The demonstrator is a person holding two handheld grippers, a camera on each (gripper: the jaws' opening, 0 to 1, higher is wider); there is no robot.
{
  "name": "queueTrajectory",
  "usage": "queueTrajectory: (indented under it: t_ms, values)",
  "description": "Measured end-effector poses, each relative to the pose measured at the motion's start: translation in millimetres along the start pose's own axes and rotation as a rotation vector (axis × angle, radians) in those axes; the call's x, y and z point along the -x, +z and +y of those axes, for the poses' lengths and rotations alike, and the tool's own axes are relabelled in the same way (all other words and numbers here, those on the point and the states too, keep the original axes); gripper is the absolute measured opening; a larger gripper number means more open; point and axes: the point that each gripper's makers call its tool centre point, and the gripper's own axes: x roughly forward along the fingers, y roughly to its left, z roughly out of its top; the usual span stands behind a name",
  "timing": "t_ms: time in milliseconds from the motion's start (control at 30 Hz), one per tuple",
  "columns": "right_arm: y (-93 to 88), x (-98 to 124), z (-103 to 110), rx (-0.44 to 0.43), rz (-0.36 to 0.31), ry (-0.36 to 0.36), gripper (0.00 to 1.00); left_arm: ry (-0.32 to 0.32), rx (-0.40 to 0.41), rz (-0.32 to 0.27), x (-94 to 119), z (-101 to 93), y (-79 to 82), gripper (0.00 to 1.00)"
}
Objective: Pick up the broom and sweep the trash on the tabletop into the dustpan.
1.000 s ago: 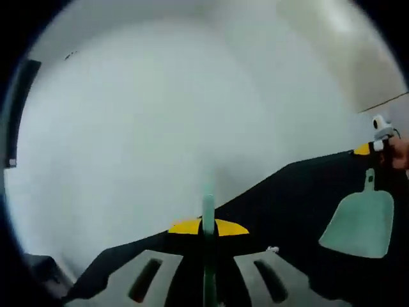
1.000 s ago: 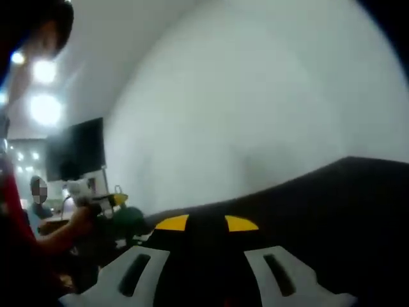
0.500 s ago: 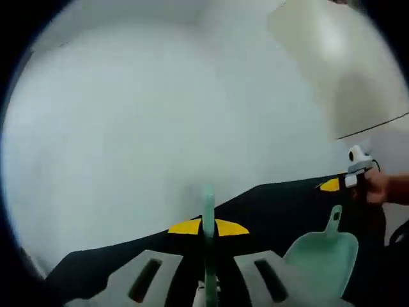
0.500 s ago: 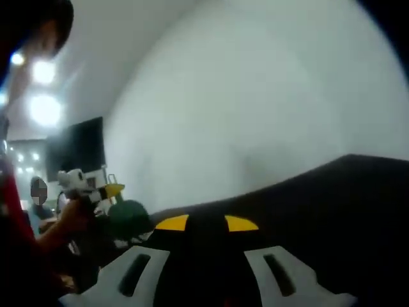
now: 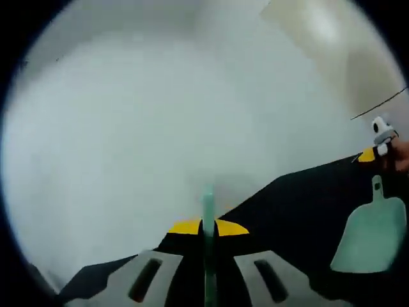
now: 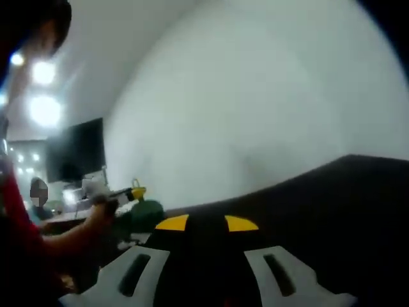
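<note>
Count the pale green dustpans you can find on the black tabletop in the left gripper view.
1. The dustpan lies at the right edge on the black tabletop, handle pointing away. Others may be hidden.

left gripper (image 5: pixel 208 281): pale grey flat jaws, a dark oblong slot in each, yellow tabs on a black body | right gripper (image 6: pixel 208 278): same grey slotted jaws, two yellow tabs | person: red sleeve (image 6: pixel 13 211) at left edge
</note>
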Motion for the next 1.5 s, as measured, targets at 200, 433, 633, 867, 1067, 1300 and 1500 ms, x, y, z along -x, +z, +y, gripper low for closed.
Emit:
queueTrajectory:
  t_ms: [200, 433, 633, 867, 1067, 1300, 1500]
  values:
    - [-0.3, -0.9, -0.6, -0.004, 0.001, 0.001, 0.22, -0.138, 0.027, -0.058, 6.4, -40.8, 10.4, 0.04]
    - [-1.4, -2.7, 0.0, -0.01, 0.005, 0.006, 0.22, -0.335, 0.075, -0.085, 38.6, -80.2, 26.0, 0.04]
    - [-1.6, -2.0, -0.2, -0.014, 0.006, 0.003, 0.22, -0.385, 0.145, -0.159, 70.1, -80.1, 49.7, 0.04]
    - [-2.5, -2.0, -0.1, -0.011, 0.013, -0.001, 0.22, -0.259, 0.046, -0.173, 66.6, -58.5, 73.3, 0.04]
    - [-3.9, -1.7, -0.9, -0.01, 0.022, -0.007, 0.22, -0.351, 0.086, -0.121, 32.2, -74.4, 60.7, 0.04]
    - [-30.4, 0.7, -12.8, -0.349, 0.183, -0.101, 0.21, -0.062, -0.014, -0.067, 42.0, -26.5, 53.9, 0.04]
    - [-43.1, 25.3, -2.2, -0.686, 0.196, -0.203, 0.26, 0.074, -0.068, -0.101, 77.7, -4.0, 60.6, 0.04]
